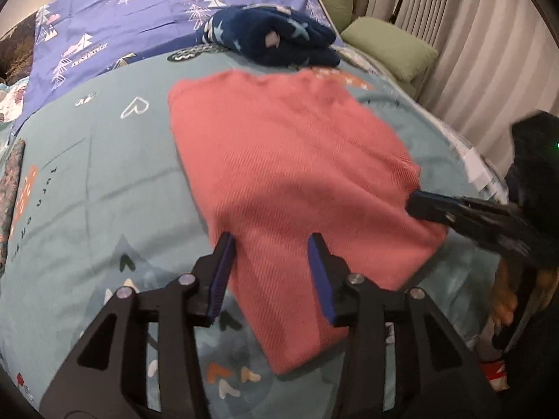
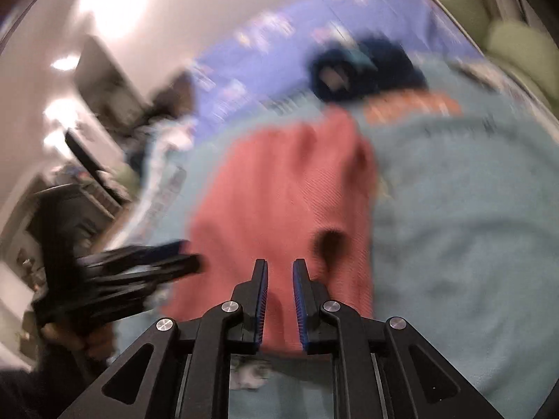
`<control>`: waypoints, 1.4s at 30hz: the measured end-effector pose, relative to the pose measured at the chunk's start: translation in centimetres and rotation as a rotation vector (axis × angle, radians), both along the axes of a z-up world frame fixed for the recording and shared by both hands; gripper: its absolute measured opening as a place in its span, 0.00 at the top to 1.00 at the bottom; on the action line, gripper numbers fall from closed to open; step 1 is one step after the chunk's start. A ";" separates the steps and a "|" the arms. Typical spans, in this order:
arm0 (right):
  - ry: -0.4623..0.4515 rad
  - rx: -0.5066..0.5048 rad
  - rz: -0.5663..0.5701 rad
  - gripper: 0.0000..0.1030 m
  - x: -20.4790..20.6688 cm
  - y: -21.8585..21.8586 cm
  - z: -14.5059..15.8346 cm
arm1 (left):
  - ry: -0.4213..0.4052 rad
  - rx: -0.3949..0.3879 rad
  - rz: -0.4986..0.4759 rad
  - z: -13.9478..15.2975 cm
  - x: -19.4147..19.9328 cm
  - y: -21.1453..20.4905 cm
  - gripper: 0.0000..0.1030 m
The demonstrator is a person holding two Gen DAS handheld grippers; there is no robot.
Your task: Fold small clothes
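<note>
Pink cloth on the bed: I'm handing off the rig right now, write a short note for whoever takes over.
Left gripper: open, over the near edge of the pink cloth, holding nothing.
Right gripper: narrow gap, nothing seen pinched, tips at the cloth's right edge.
Pink cloth lies flat, folded into a rough rectangle, on the teal bedspread.
A dark blue starred garment sits bundled beyond it.
Left: any further fold on the pink cloth, possibly the blue garment.

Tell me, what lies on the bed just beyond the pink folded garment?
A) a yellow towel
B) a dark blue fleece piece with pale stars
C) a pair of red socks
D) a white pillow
B: in the left wrist view, a bundled dark blue star-print fleece sits on the bedspread right past the far edge of the pink knit garment.
</note>
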State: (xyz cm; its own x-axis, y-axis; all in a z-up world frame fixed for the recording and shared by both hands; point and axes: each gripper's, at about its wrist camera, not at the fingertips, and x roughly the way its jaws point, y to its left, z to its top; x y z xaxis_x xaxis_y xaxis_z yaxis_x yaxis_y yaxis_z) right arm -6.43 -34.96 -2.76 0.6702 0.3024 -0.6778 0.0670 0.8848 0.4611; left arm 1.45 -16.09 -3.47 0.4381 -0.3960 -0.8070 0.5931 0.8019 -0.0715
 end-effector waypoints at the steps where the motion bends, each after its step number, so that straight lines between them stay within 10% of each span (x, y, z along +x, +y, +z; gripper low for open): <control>1: 0.029 -0.007 -0.024 1.00 0.3 -0.5 -0.8 | 0.002 0.009 0.002 -0.5 0.0 0.1 0.56; 4: 0.028 0.090 -0.059 1.00 -0.5 -2.3 -1.5 | -0.007 0.014 0.001 -0.8 -0.4 0.5 0.56; 8: 0.032 -0.092 -0.146 0.94 -1.1 -2.0 1.0 | -0.002 -0.004 -0.001 -0.7 -0.6 1.0 0.55; 17: 0.019 -0.023 -0.041 0.93 1.0 -1.4 1.1 | 0.011 -0.027 -0.017 -1.9 -0.9 2.1 0.49; 26: 0.027 -0.047 -0.117 0.70 1.8 -4.7 2.4 | -0.026 -0.085 0.021 0.7 1.1 4.6 0.47; 29: -0.015 0.003 -0.077 0.33 4.1 -5.1 3.9 | -0.034 -0.100 0.046 1.3 3.7 4.6 0.47; 42: 0.099 0.129 0.073 0.31 12.3 -6.2 -1.1 | 0.154 -0.234 0.051 -1.8 12.0 3.0 0.46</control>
State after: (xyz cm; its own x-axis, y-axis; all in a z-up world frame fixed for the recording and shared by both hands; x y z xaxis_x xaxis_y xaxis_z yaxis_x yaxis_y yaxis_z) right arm 5.91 -41.15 -3.90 0.5750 0.4368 -0.6918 0.0554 0.8228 0.5656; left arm 13.45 -13.09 -5.22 0.3420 -0.5597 -0.7548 0.5201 0.7818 -0.3440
